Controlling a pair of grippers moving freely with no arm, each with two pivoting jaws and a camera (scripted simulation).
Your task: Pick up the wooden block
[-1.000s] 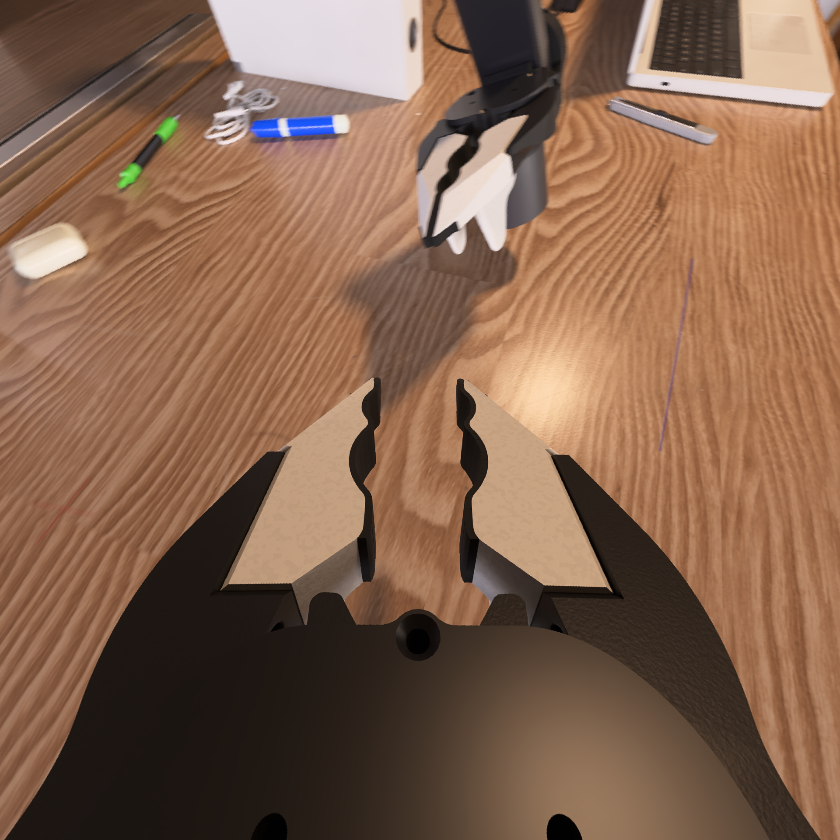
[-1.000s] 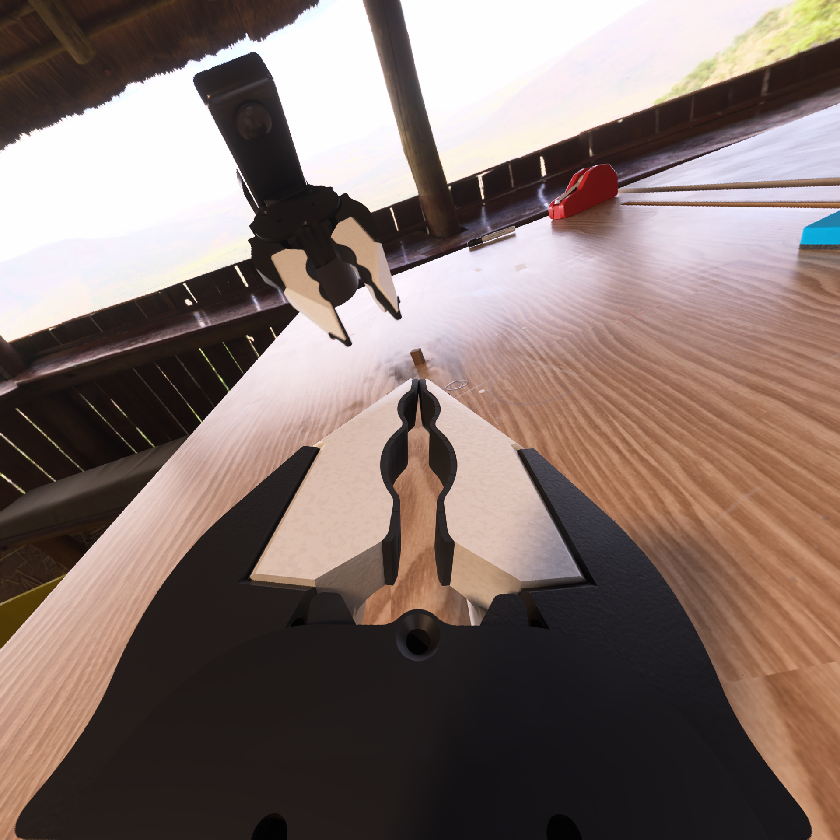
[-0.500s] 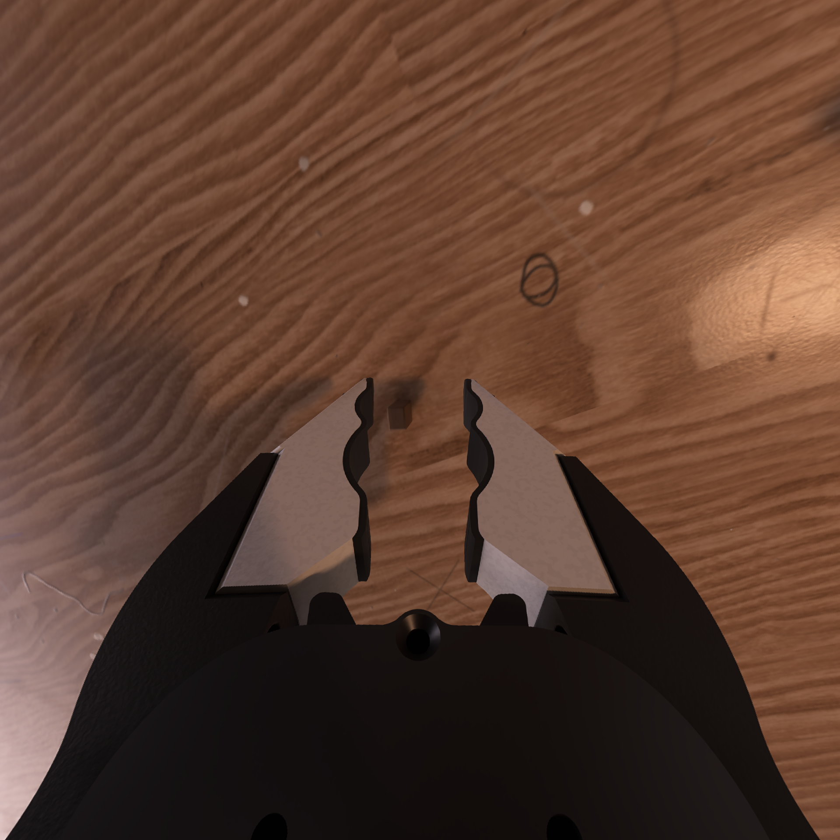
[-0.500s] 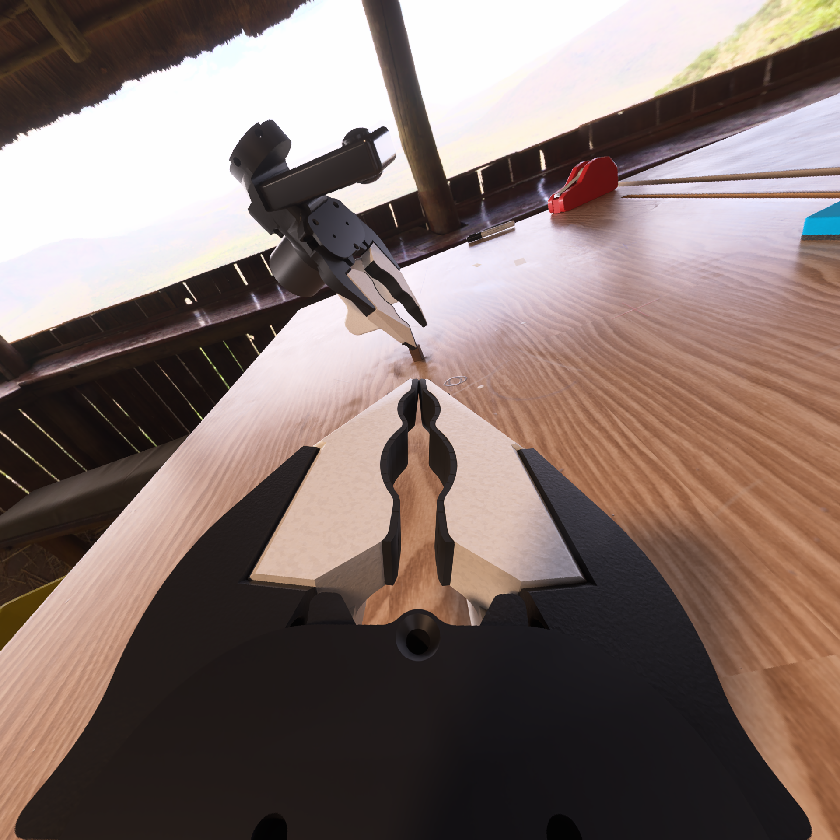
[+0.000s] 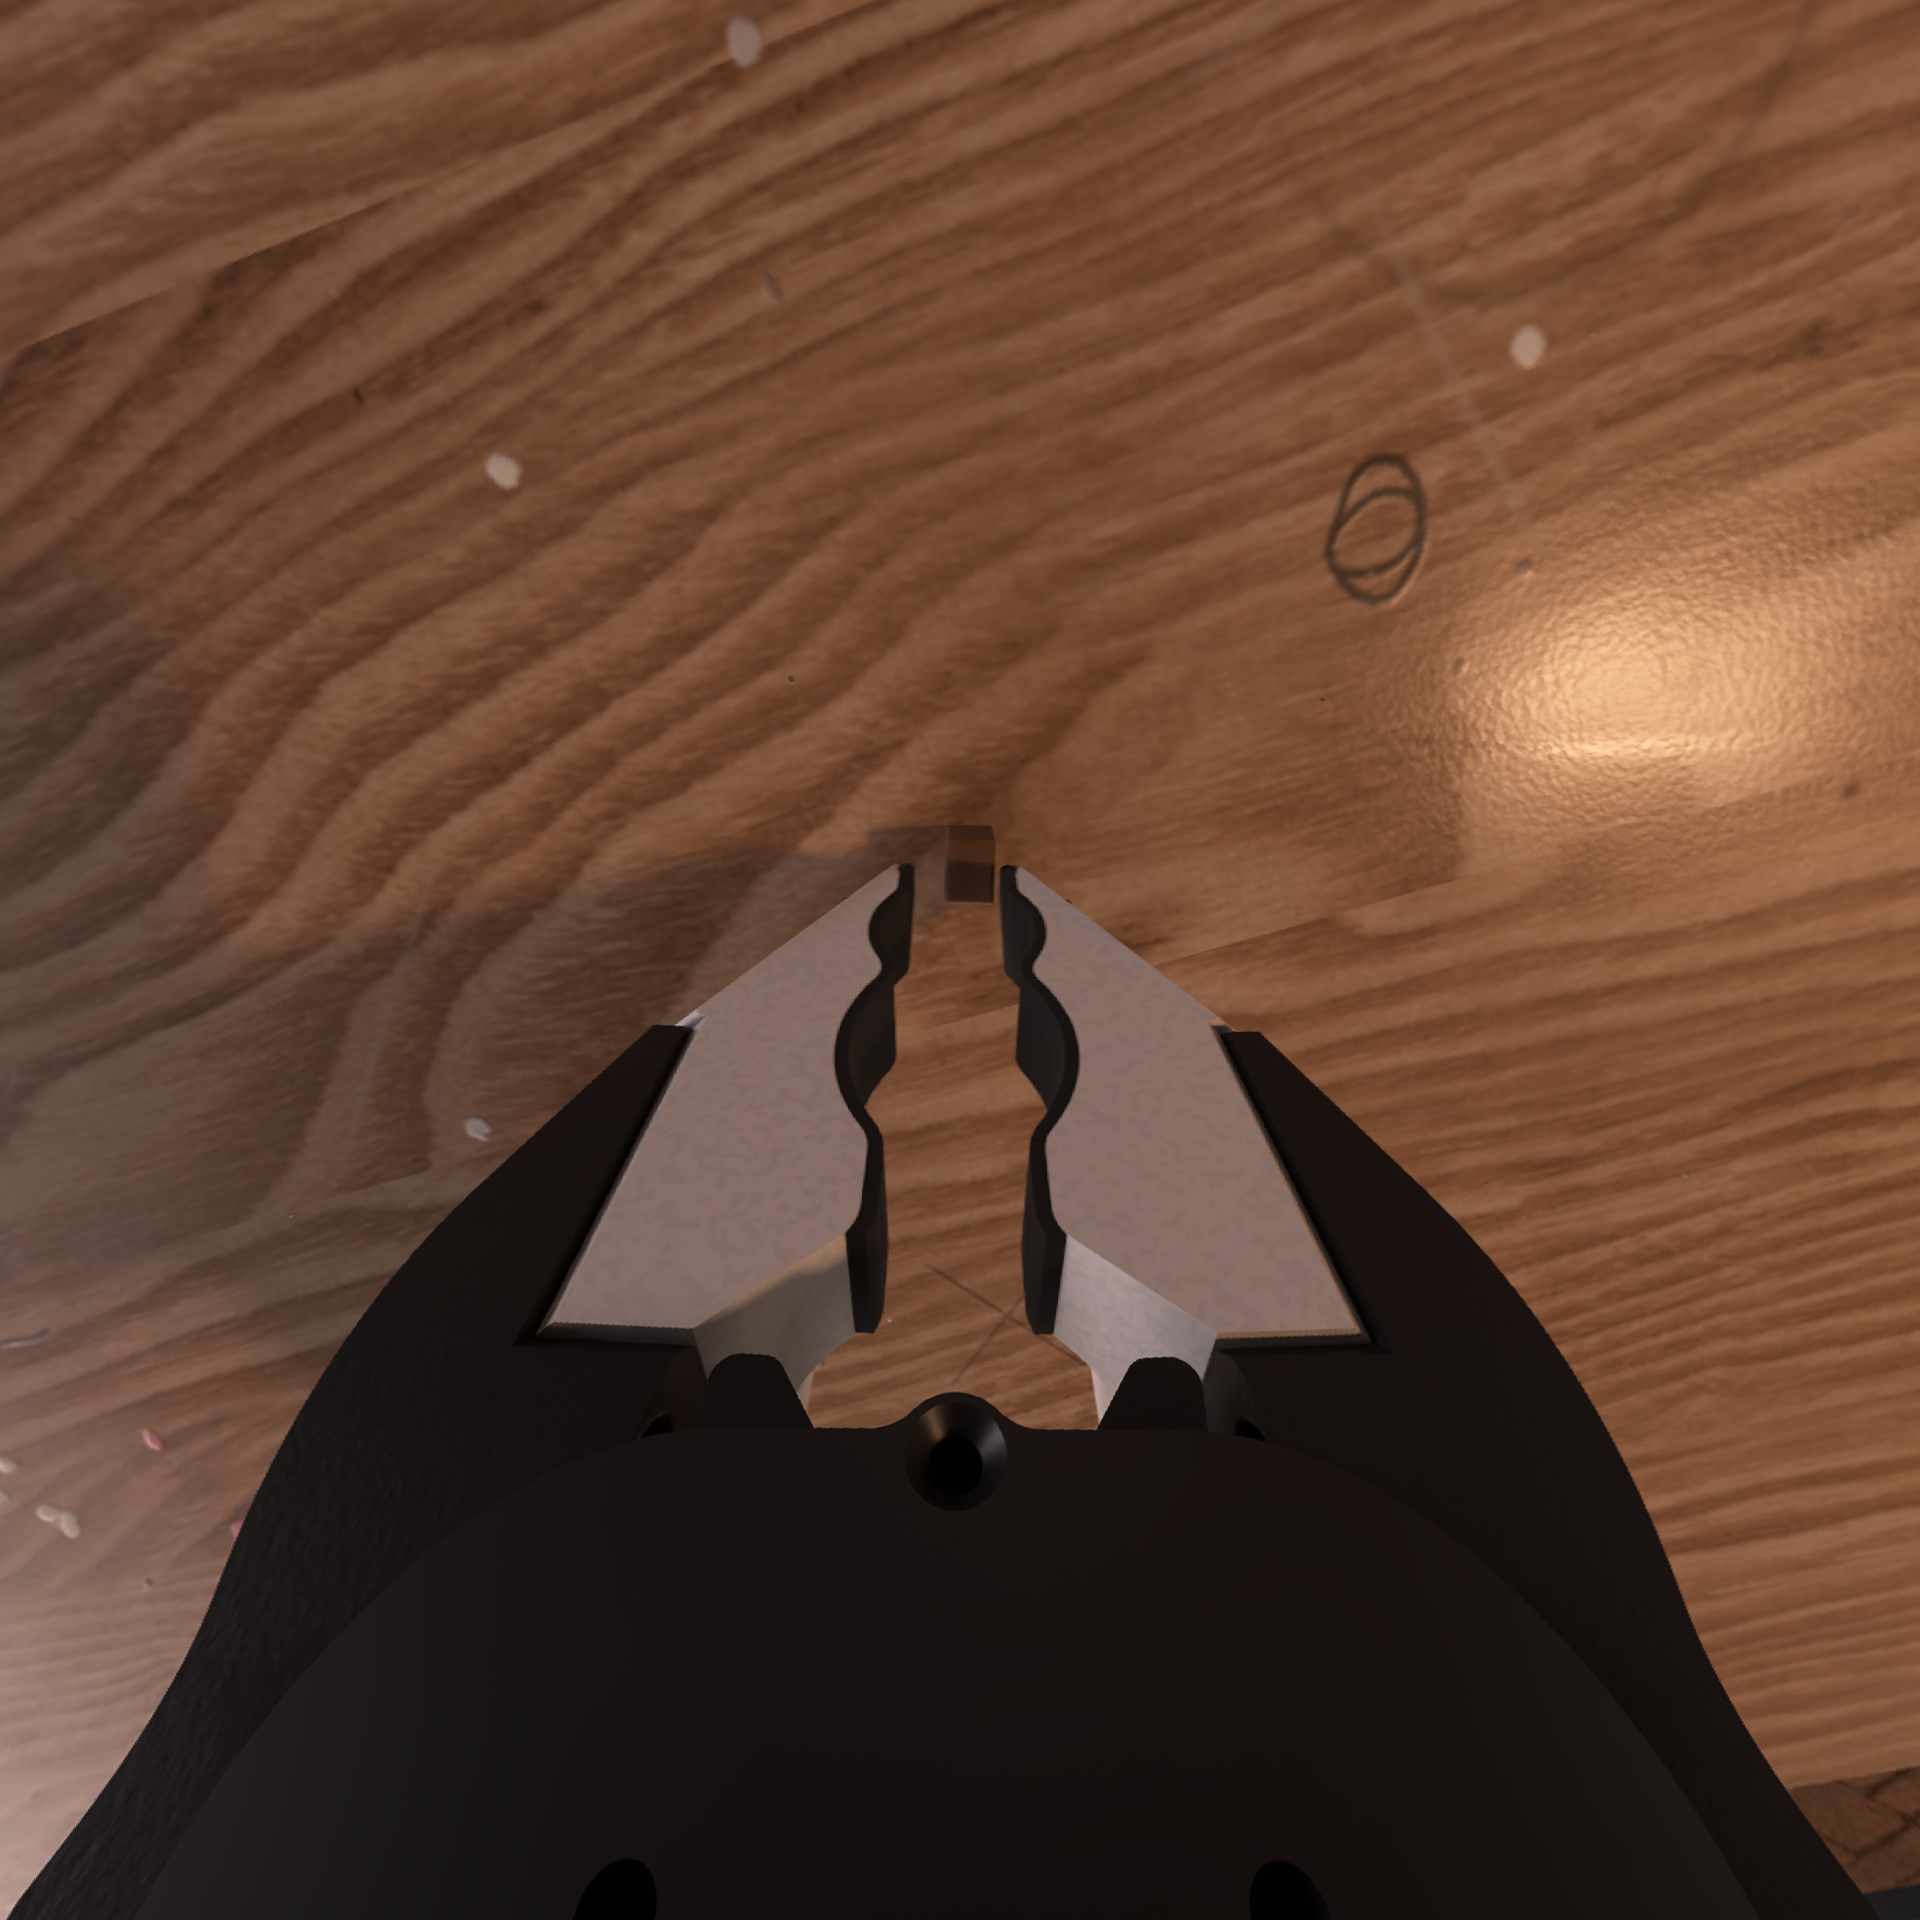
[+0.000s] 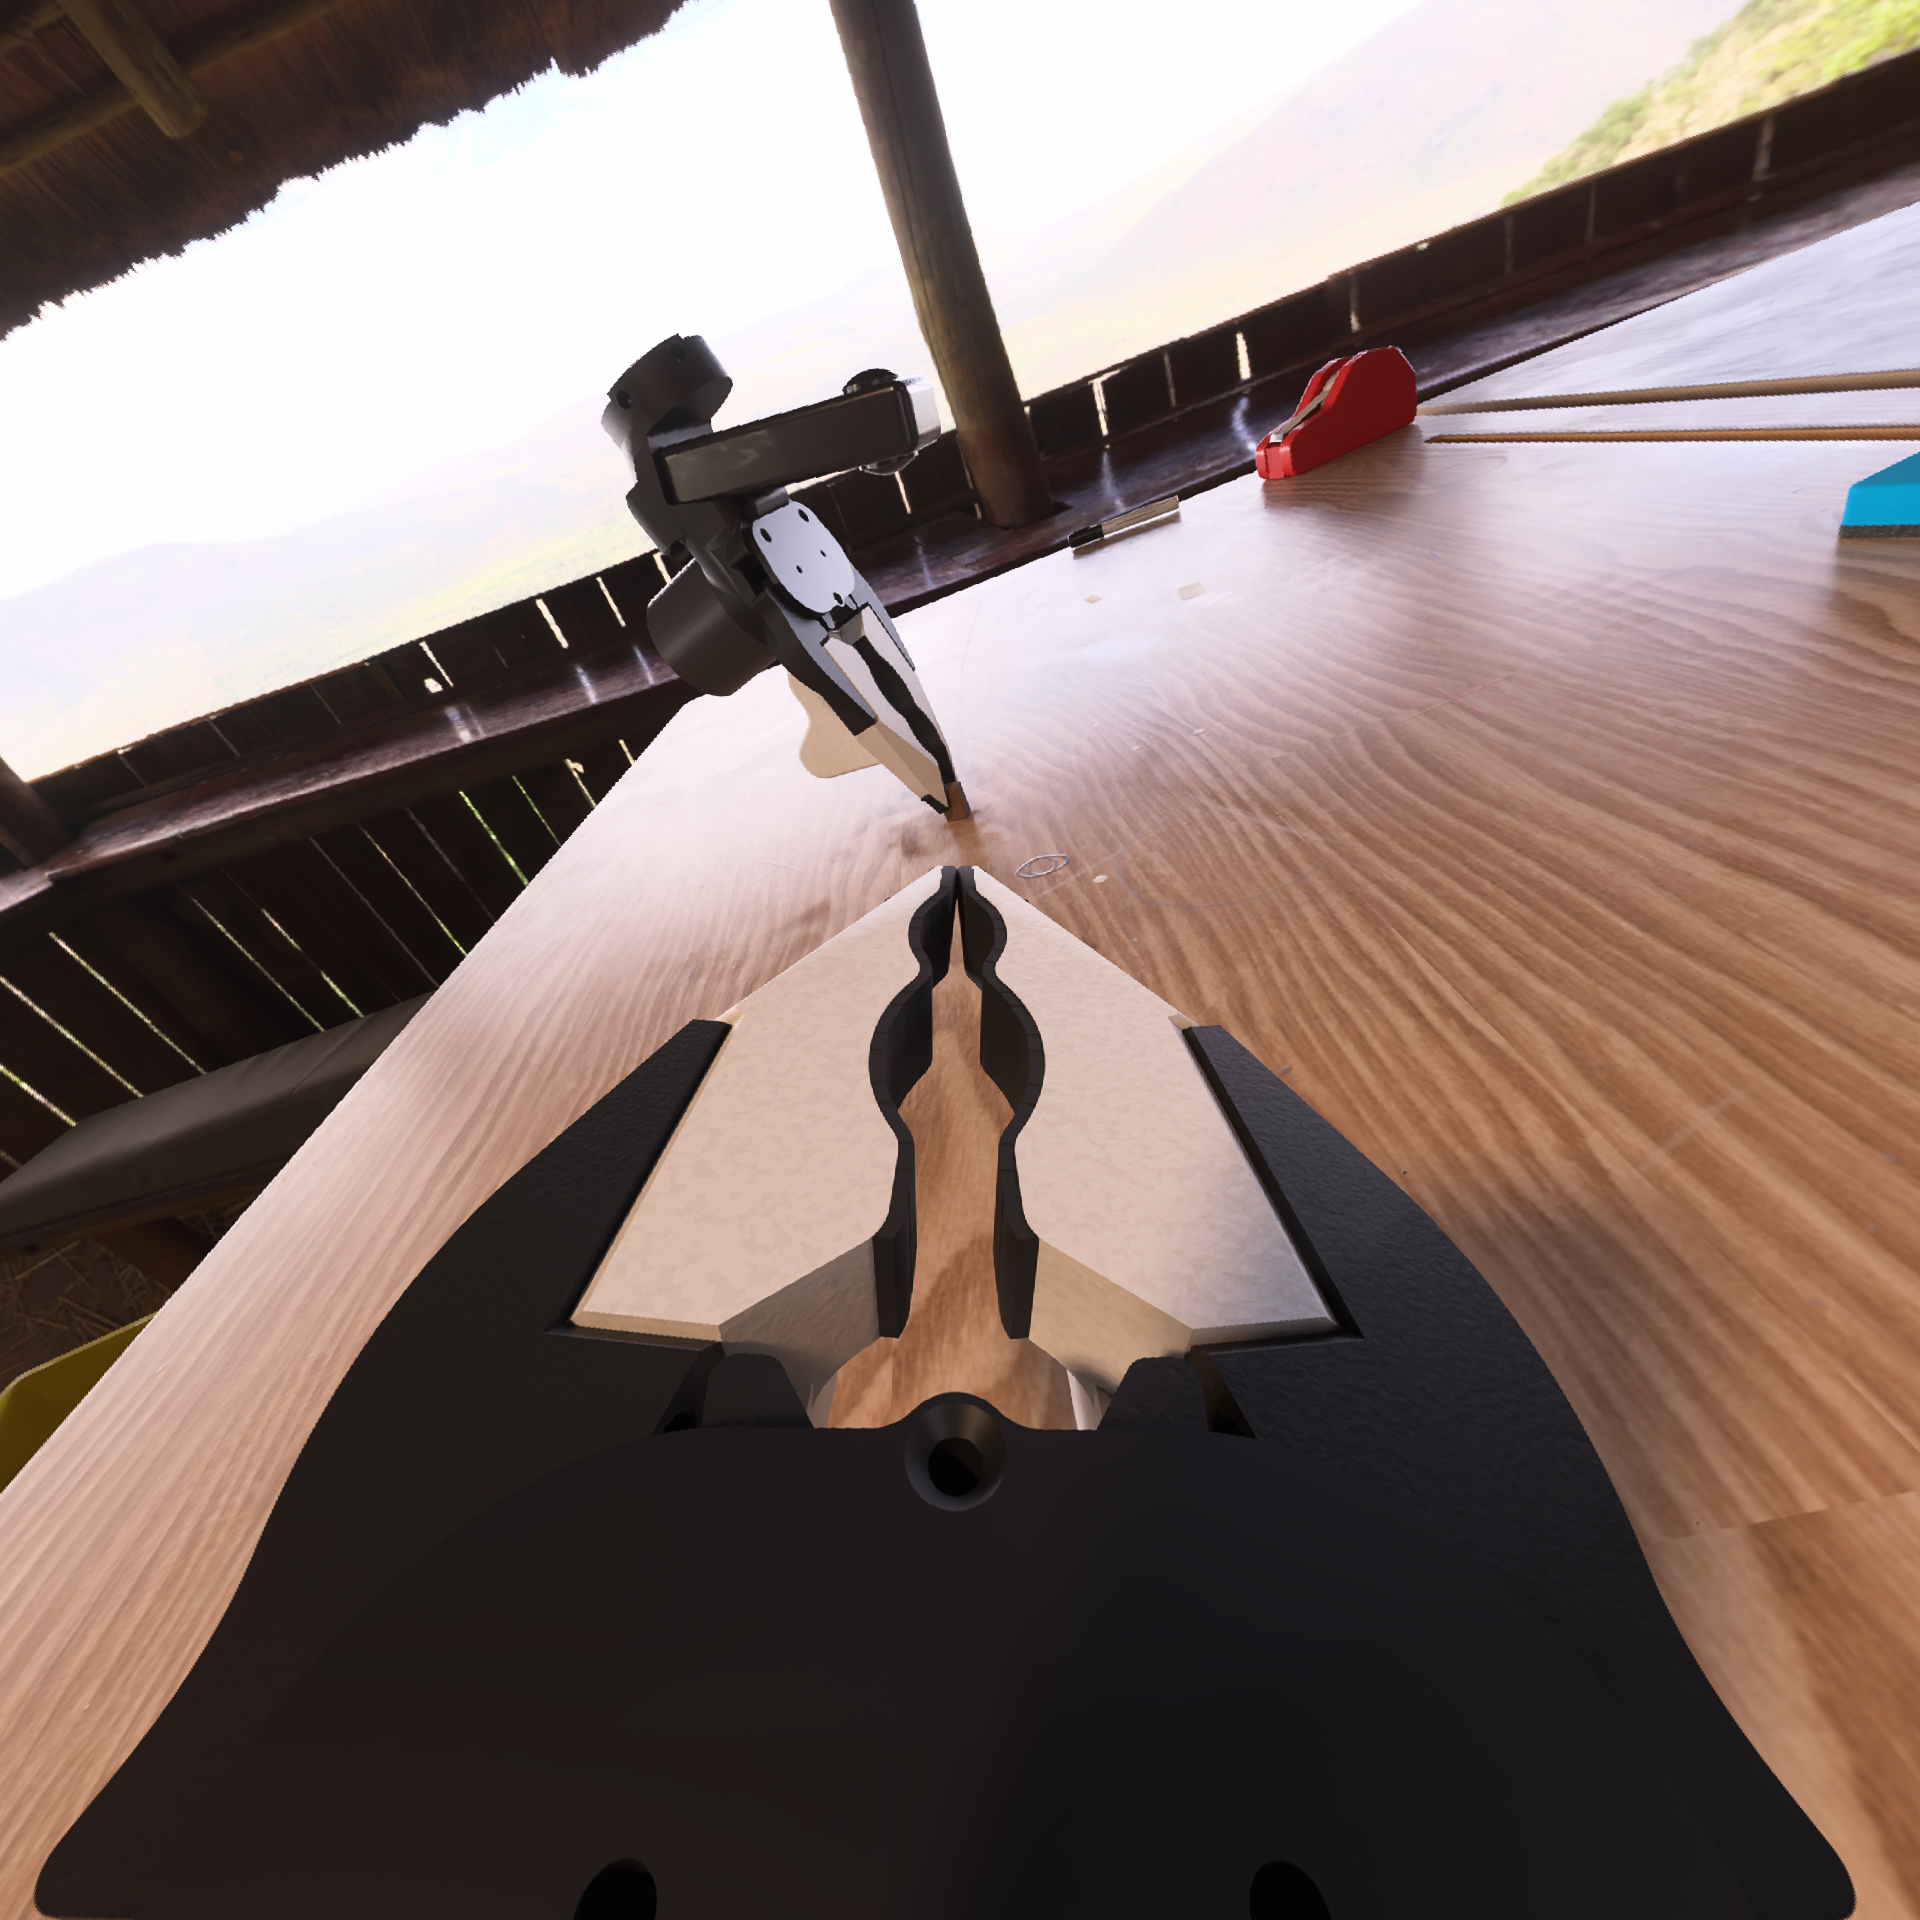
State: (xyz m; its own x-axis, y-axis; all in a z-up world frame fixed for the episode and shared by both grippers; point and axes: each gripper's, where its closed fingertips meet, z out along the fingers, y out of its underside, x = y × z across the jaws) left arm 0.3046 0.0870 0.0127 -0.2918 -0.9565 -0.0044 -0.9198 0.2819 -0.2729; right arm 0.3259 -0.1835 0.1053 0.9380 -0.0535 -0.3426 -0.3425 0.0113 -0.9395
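The wooden block [image 5: 968,864] is a tiny brown cube standing on the wooden table [image 5: 520,623]. My left gripper [image 5: 956,873] points steeply down at it, tips at the table. Its jaws are narrowly open with the block between the fingertips, close to the right fingertip [image 5: 1023,894], with a gap on the left side. In the right wrist view the left gripper [image 6: 948,795] stands tilted over the block [image 6: 958,802]. My right gripper [image 6: 954,875] is shut and empty, low over the table, a short way from the block.
A pencilled ring [image 5: 1377,530] marks the table right of the block. Far off are a red tape dispenser [image 6: 1335,410], a pen [image 6: 1127,520], two thin rods [image 6: 1662,410] and a blue object [image 6: 1886,499]. The table's edge [image 6: 582,831] runs along the left, with a railing and a post [image 6: 935,260] behind it.
My left gripper swung from facing across the table to pointing down, dropped onto the block, and its jaws narrowed around it. The right gripper has stayed still and shut.
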